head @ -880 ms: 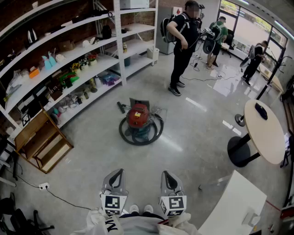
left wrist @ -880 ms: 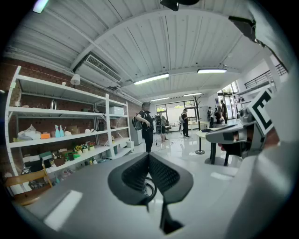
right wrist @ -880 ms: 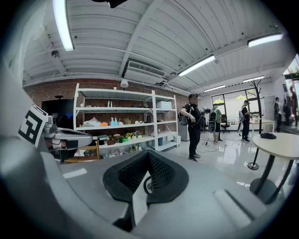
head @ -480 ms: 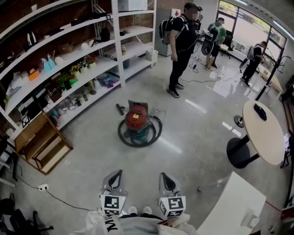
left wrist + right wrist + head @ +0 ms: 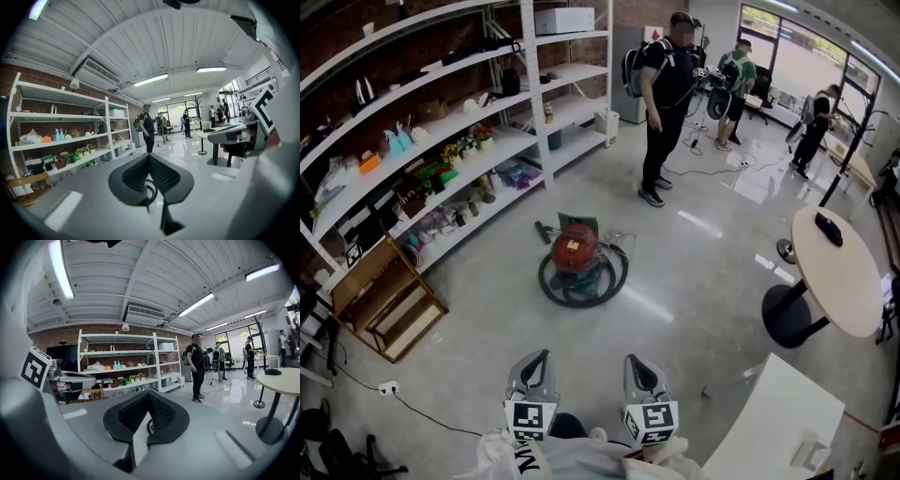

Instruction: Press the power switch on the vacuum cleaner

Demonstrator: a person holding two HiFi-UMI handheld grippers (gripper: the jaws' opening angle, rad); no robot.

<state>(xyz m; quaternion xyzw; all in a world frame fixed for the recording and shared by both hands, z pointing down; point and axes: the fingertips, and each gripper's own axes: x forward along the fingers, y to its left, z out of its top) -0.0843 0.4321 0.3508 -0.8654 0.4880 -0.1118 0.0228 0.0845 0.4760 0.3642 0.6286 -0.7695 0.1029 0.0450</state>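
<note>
The red vacuum cleaner (image 5: 575, 249) stands on the grey floor in the middle of the head view, with its dark hose (image 5: 581, 286) coiled round it. It is well ahead of both grippers. My left gripper (image 5: 543, 356) and right gripper (image 5: 635, 358) are held side by side at the bottom of that view, both shut and holding nothing. In the left gripper view the closed left gripper (image 5: 150, 155) covers most of the vacuum; only a loop of hose (image 5: 152, 189) shows. In the right gripper view, the right gripper (image 5: 149, 392) hides it the same way.
Long white shelves (image 5: 441, 141) full of small items run along the left, with a wooden step box (image 5: 384, 300) at their near end. A person in black (image 5: 661, 94) stands beyond the vacuum. A round table (image 5: 839, 272) and a white table (image 5: 778, 422) are at the right. A power strip (image 5: 389, 385) lies near left.
The head view has shifted a little, so the vacuum sits slightly lower and further left. The person in black has turned. Both grippers stay shut in the same place.
</note>
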